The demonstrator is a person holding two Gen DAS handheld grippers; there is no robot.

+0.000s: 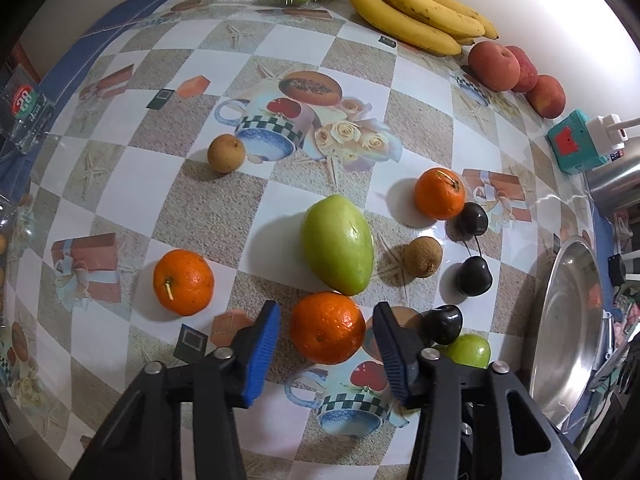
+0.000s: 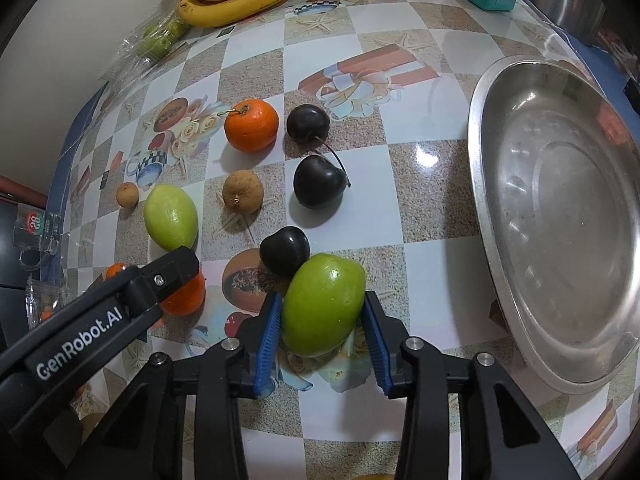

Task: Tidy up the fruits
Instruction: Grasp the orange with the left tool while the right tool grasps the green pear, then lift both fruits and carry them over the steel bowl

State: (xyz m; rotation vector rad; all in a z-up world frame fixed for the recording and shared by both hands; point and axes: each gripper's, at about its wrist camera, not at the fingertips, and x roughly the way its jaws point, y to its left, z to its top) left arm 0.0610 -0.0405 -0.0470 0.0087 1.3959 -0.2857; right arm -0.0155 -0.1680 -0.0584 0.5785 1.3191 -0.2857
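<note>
Steel first: the big metal basin (image 2: 560,216) fills my right wrist view from one to four o'clock, sitting on the checked tablecloth (image 2: 432,184). My right gripper (image 2: 322,330) points steeply down at the table, its blue pads (image 2: 269,338) closed against both flanks of a green fruit (image 2: 323,303), which lies at centre just left of the basin with a dark plum (image 2: 285,251) touching it at eleven o'clock. My left gripper (image 1: 327,338) is pitched down just as steeply, straddling an orange (image 1: 327,328) at six o'clock in its own view. Its pads (image 1: 264,348) stand close on either side, but I think a thin gap remains, so I can't call that a grip. Beyond the orange, touching or nearly so at twelve o'clock, lies a larger pale green fruit (image 1: 338,244). Bananas (image 1: 416,8) rest at the far edge at one o'clock. Two more oranges sit at nine (image 1: 183,282) and two o'clock (image 1: 439,193).
</note>
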